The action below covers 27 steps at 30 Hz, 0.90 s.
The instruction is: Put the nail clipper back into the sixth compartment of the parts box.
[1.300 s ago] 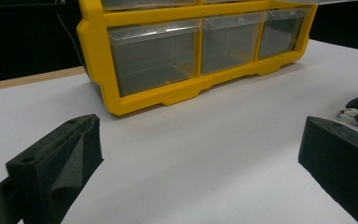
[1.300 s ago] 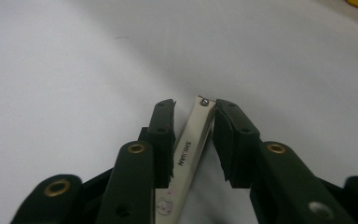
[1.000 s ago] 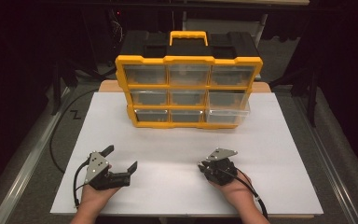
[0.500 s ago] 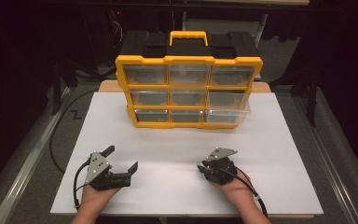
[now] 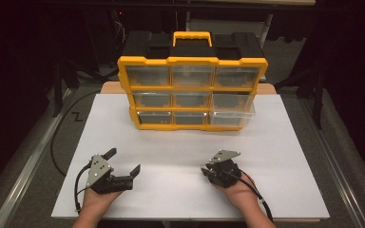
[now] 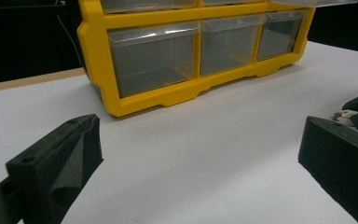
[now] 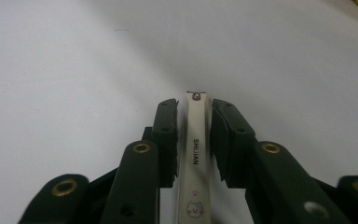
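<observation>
A slim white nail clipper (image 7: 196, 140) with the print SHIJIAN lies lengthwise between the pads of my right gripper (image 7: 193, 107). Those jaws have just been closing on it, and both pads now press its sides. From above, that gripper (image 5: 205, 170) rests low at the front right of the white board. My left gripper (image 5: 122, 161) rests at the front left, wide open and holding nothing. Its view shows its own spread jaws (image 6: 200, 135) facing the yellow drawer organizer (image 6: 191, 56). The organizer (image 5: 192, 92) stands upright at the back of the board, apart from both grippers.
The organizer's bottom right clear drawer (image 5: 233, 116) sticks out a little. A black carry case (image 5: 192, 45) with a yellow handle sits behind it. The white board (image 5: 180, 142) covers the table. A black cable (image 5: 57, 142) loops off its left edge.
</observation>
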Tool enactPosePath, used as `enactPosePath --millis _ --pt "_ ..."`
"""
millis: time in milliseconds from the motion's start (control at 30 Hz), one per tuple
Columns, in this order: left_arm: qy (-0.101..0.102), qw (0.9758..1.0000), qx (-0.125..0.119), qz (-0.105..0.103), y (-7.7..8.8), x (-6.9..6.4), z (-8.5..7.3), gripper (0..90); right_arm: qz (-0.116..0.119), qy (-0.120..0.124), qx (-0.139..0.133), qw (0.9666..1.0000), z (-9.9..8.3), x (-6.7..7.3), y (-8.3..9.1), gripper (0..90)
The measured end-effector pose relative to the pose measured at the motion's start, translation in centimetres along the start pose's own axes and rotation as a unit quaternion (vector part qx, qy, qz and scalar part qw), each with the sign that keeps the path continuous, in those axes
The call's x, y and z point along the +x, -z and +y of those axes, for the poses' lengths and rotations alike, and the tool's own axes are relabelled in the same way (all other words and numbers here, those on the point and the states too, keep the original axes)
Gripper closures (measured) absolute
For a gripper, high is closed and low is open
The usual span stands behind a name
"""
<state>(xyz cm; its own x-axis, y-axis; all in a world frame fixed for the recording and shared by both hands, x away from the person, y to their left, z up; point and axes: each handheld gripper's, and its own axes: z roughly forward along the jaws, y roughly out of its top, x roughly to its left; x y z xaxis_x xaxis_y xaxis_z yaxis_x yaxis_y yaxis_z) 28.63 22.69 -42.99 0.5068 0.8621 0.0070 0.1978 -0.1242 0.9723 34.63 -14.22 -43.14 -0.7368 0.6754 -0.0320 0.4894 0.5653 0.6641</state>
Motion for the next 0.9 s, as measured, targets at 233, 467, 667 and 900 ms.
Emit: enactPosePath --millis 233,467,667,900 --pt "-0.001 1.0 0.002 0.002 0.0 0.06 0.0 0.3 0.0 0.008 -0.003 1.0 -0.1 -0.14 0.03 79.3" --pt "0.0 1.0 0.001 0.003 0.03 0.08 0.0 0.3 -0.005 0.019 -0.007 0.9998 -0.16 0.07 0.05 79.4" --pt "-0.001 1.0 0.003 0.001 0.01 0.09 -0.03 0.3 0.002 0.02 -0.007 0.9998 -0.17 -0.14 0.08 79.4" --pt "0.0 1.0 0.002 0.001 -0.06 0.17 -0.07 0.3 0.01 0.017 -0.006 0.9998 -0.16 -0.37 0.18 79.4"
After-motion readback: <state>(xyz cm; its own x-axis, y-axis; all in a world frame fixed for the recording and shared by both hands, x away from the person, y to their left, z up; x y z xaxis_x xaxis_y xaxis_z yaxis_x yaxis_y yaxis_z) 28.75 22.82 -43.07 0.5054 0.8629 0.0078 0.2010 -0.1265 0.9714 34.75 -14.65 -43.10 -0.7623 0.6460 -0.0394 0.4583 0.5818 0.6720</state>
